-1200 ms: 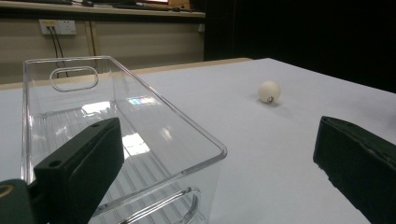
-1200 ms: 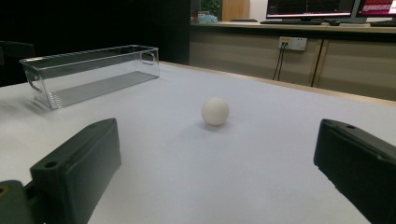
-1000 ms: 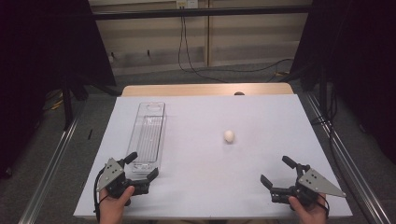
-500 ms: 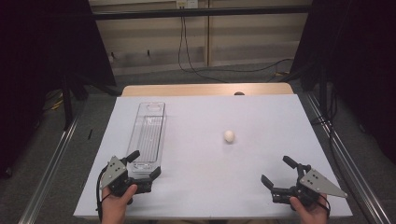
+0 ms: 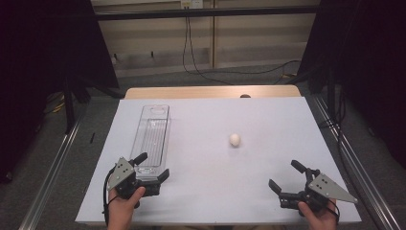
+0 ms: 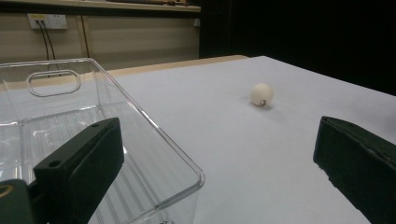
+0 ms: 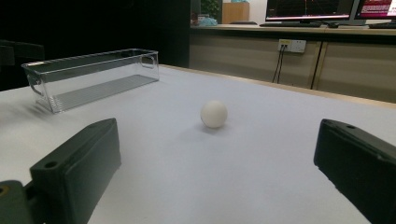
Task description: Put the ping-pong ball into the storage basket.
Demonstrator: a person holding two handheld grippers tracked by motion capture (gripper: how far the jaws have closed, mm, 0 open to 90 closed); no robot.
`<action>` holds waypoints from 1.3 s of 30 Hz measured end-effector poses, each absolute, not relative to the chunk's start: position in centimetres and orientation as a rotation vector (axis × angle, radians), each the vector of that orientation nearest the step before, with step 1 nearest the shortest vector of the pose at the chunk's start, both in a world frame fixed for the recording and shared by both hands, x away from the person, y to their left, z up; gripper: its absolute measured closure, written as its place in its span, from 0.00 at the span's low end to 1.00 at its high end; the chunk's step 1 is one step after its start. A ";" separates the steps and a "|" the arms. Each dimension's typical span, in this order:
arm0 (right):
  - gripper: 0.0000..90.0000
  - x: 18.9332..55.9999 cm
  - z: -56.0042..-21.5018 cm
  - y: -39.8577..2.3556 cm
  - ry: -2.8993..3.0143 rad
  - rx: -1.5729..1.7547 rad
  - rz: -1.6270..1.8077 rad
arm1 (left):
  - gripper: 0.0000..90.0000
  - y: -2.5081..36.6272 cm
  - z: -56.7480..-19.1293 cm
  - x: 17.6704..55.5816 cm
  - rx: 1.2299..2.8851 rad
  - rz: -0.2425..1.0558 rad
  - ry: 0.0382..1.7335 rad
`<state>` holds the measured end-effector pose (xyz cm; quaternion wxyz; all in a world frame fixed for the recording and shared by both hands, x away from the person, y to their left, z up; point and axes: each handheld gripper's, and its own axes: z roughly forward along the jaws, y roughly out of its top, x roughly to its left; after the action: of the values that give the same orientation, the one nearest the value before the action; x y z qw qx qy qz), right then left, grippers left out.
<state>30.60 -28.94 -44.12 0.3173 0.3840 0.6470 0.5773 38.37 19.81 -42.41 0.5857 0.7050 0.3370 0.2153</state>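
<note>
A white egg-shaped ball (image 5: 234,139) lies on the white table (image 5: 268,120), right of centre; it also appears in the left gripper view (image 6: 261,94) and the right gripper view (image 7: 214,114). A long clear plastic bin (image 5: 152,135) stands left of it, empty (image 6: 70,121) (image 7: 88,77). My left gripper (image 5: 153,168) is open at the bin's near end, one jaw over the bin's rim. My right gripper (image 5: 286,176) is open near the front right edge, holding nothing.
A wooden strip (image 5: 210,92) runs along the table's far edge. Metal rails (image 5: 52,163) flank the table on both sides. Cables (image 5: 201,57) hang from a wall socket behind. Monitors (image 7: 308,9) stand on a bench in the right gripper view.
The left gripper has shifted slightly forward and right toward the bin's near end. The right gripper, the ball and the bin have stayed where they were.
</note>
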 end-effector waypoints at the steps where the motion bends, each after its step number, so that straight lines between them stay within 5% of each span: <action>1: 0.00 30.6 -44.1 -28.9 1.707 1.009 1.521 | 0.02 19.6 -42.4 38.5 1.645 0.498 0.785; 39: 0.00 30.6 -44.0 -29.1 1.697 1.018 1.529 | 0.02 15.3 -42.0 39.5 1.680 0.440 0.736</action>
<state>30.56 -29.09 -44.05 0.3146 0.3865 0.6441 0.5804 39.54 15.28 -41.97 0.5874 0.7209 0.3157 0.1888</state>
